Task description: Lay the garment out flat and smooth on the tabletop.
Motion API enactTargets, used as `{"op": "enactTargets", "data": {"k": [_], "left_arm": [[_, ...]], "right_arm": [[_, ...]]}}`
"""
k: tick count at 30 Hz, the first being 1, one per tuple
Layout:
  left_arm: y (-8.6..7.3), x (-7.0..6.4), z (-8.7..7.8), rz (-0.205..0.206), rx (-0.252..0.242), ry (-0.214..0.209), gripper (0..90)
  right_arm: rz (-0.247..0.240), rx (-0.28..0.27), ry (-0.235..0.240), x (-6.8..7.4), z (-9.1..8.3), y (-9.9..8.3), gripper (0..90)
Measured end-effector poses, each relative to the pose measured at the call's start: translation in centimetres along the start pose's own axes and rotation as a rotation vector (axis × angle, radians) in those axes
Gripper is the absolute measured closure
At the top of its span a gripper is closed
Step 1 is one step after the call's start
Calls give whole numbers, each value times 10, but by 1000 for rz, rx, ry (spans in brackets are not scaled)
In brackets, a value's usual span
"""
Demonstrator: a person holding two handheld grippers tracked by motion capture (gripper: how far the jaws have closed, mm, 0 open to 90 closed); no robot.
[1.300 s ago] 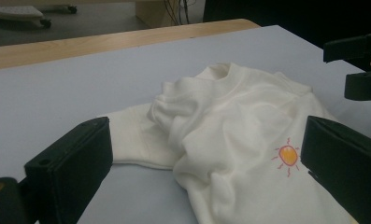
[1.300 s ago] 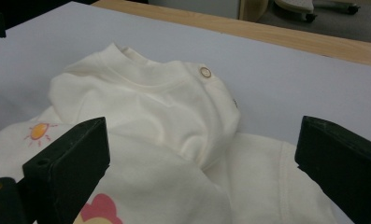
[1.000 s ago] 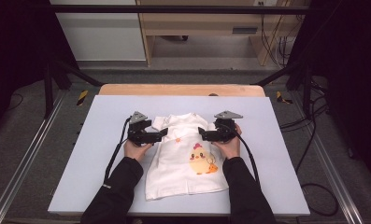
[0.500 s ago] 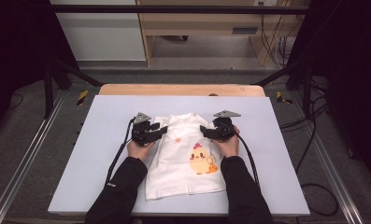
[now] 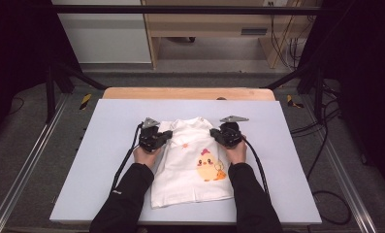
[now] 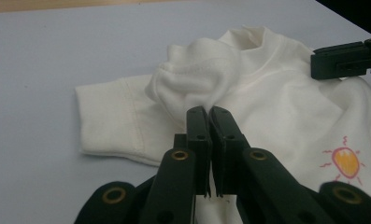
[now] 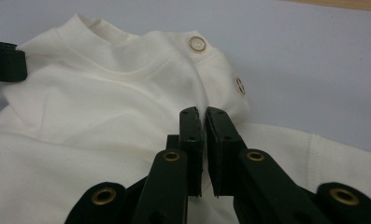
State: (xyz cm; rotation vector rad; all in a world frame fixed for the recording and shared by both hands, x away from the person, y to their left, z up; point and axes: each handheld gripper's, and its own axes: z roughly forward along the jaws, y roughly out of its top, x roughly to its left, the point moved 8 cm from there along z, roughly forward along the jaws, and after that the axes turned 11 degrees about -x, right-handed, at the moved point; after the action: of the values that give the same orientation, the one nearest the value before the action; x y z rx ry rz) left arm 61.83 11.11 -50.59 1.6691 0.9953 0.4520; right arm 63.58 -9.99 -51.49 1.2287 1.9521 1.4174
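Note:
A small white T-shirt [image 5: 190, 182] with a yellow chick print [image 5: 210, 166] lies face up on the lavender table [image 5: 98, 145]. My left gripper [image 5: 167, 136] is shut on a bunched fold of the shirt [image 6: 267, 93] at its shoulder [image 6: 192, 74], beside the short sleeve [image 6: 113, 116]; the jaws [image 6: 207, 113] press together on the cloth. At the opposite shoulder my right gripper [image 5: 214, 134] is shut on the shirt [image 7: 103, 102] just below two snap buttons [image 7: 197, 44]; its jaws [image 7: 201, 113] stand almost touching. A small sun print [image 6: 344, 161] shows on the chest.
A wooden strip [image 5: 187, 93] runs along the table's far edge. Bare tabletop [image 5: 287, 160] lies on both sides of the shirt. Cables [image 5: 258, 165] trail back from each gripper along the forearms. Dark frame legs and floor cables [image 5: 321, 126] stand off the table.
Both grippers have shifted slightly inward and away from the person, and the shirt's shoulders are bunched up a little more between them.

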Motion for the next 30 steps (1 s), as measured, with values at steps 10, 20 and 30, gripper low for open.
{"op": "enactTargets", "data": {"k": [10, 20, 30], "left_arm": [[40, -35, -49, 115, -139, -41, 873], [119, -14, -44, 135, -280, 91, 854], [102, -2, -63, 20, -245, 44, 340]], "right_arm": [[-94, -120, 5, 22, -49, 31, 860], [-144, -361, -109, 39, -56, 107, 840], [-84, -256, -89, 26, -54, 88, 331]]}}
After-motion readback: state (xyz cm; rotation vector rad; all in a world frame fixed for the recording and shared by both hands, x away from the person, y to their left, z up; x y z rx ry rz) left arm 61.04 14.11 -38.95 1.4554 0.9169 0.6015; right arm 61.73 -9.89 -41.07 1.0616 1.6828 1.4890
